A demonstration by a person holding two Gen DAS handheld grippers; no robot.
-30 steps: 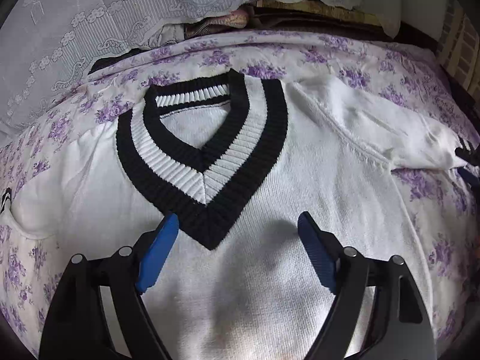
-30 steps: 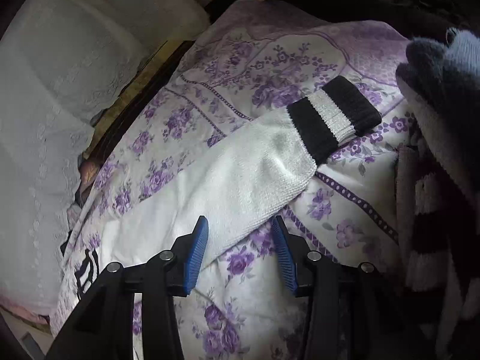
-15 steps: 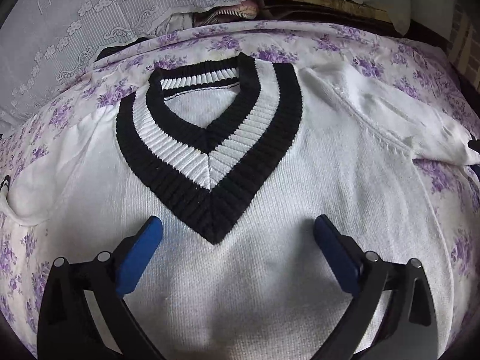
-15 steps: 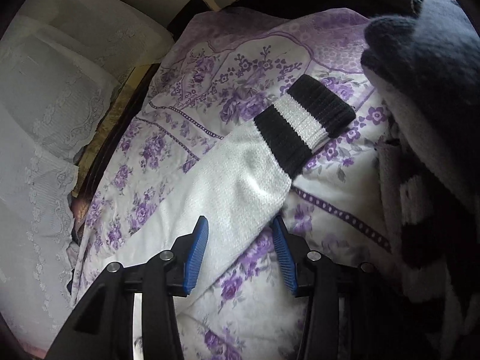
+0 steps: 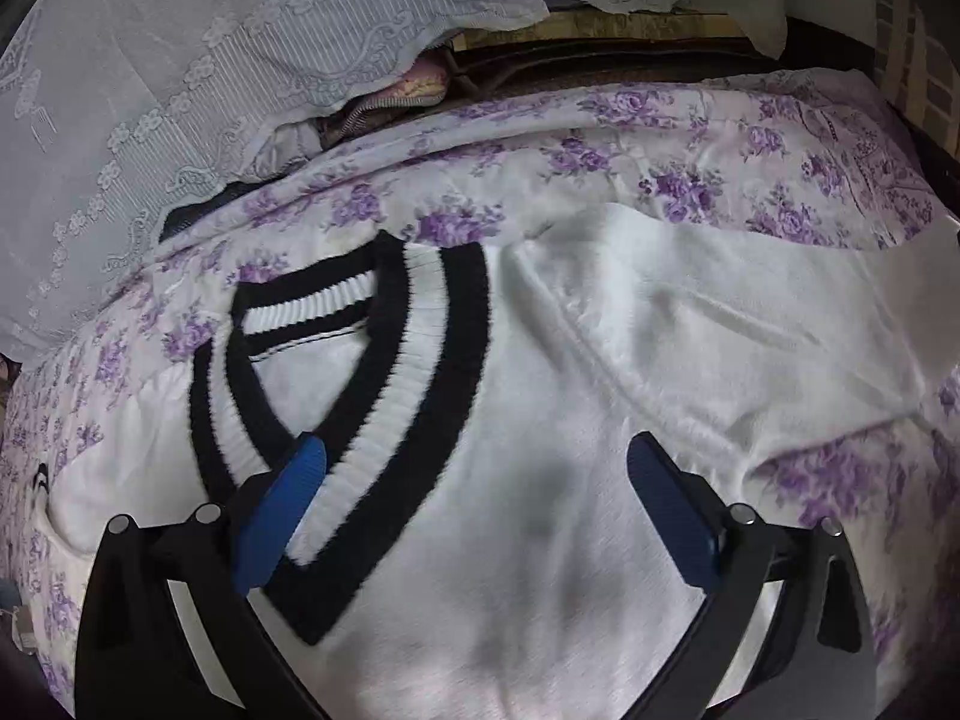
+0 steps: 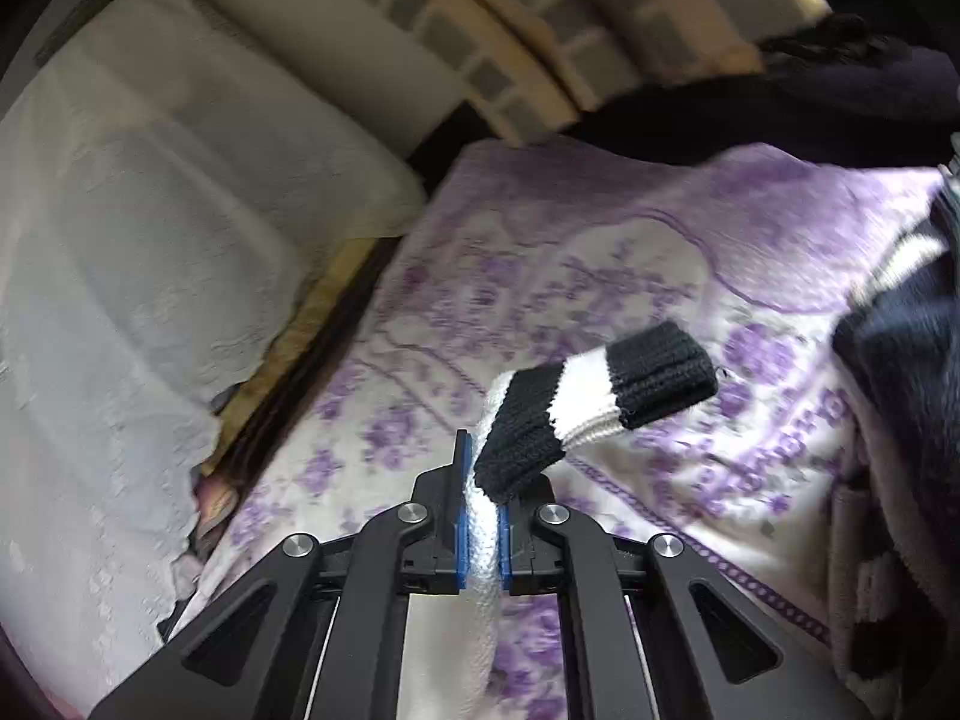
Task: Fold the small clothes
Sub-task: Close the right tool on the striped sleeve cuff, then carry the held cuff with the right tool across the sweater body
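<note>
Left wrist view: white knit sweater (image 5: 540,450) with black-and-white V-neck lies flat on the floral bedspread (image 5: 690,180). Left tool (image 5: 474,480) hovers spread wide above the chest, gripping nothing. Right tool (image 6: 480,516) is clenched on the white sleeve (image 6: 480,540); the striped cuff (image 6: 594,396) juts past it, apparently lifted. Bare bedspread lies beyond; dark clothes (image 6: 888,360) crowd the right edge.

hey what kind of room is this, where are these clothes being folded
Most likely a bedroom, with the folding done on a bed. A white V-neck sweater lies spread on a purple floral bedspread, white lace-covered pillows are stacked behind it, and more knitwear is piled at the side.
</note>
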